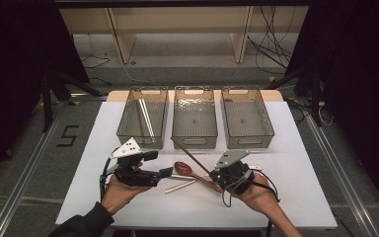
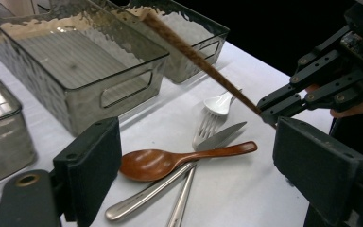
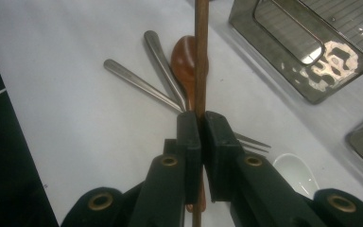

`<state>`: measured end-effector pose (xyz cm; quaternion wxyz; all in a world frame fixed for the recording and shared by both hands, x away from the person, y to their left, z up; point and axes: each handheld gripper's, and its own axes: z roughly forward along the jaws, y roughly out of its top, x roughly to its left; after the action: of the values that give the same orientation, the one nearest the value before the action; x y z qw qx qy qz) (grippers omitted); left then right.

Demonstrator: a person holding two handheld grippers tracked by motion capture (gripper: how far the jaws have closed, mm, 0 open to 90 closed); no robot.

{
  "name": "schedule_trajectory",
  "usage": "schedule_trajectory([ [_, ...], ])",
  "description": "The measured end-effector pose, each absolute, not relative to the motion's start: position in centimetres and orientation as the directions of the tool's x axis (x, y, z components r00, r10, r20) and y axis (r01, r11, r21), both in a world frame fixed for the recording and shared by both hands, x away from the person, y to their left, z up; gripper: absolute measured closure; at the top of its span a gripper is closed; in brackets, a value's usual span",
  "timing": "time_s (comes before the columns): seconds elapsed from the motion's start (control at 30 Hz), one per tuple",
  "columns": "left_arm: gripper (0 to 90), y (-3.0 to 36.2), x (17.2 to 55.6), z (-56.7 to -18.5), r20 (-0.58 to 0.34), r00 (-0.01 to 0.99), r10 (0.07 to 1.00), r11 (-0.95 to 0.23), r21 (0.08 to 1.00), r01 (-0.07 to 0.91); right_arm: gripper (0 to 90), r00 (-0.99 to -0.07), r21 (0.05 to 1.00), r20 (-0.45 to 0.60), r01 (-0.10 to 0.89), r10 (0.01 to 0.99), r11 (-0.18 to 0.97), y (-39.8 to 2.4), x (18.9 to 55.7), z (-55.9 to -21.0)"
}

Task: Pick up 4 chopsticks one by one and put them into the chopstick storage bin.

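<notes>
R gripper (image 3: 199, 137) clamps chopstick (image 3: 200, 56), tip near bin (image 1: 194, 118) rim; L gripper (image 2: 196, 170) open.

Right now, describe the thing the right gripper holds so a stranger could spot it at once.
On the white table, just before the middle clear bin, lies a cutlery pile. The right gripper is shut on a thin brown wooden chopstick, slanting above the pile, straighter and slimmer than the wooden spoon.

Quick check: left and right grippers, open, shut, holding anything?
Left gripper: open, holding nothing.
Right gripper: shut on the brown chopstick.
</notes>
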<state>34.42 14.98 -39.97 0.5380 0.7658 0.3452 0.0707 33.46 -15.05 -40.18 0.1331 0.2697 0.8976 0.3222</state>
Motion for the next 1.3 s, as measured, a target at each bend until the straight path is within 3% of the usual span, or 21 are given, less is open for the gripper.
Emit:
schedule_trajectory([
  [0.87, 20.7, 11.6, 35.9, -40.8, -0.365, 0.746, 0.557, -0.141, 0.844, 0.518, 86.1, -0.825, 0.707, -0.047, 0.371, 0.563, 0.602, -12.6, 33.2, -40.2],
  [1.07, 28.8, 11.1, 35.9, -40.8, -0.388, 0.755, 0.529, -0.136, 0.839, 0.526, 86.1, -0.824, 0.726, -0.038, 0.366, 0.565, 0.582, -12.4, 33.0, -40.0],
  [1.3, 44.6, 11.0, 36.1, -40.9, -0.412, 0.763, 0.498, -0.132, 0.834, 0.536, 86.1, -0.827, 0.742, -0.035, 0.354, 0.561, 0.569, -12.1, 32.9, -39.8],
])
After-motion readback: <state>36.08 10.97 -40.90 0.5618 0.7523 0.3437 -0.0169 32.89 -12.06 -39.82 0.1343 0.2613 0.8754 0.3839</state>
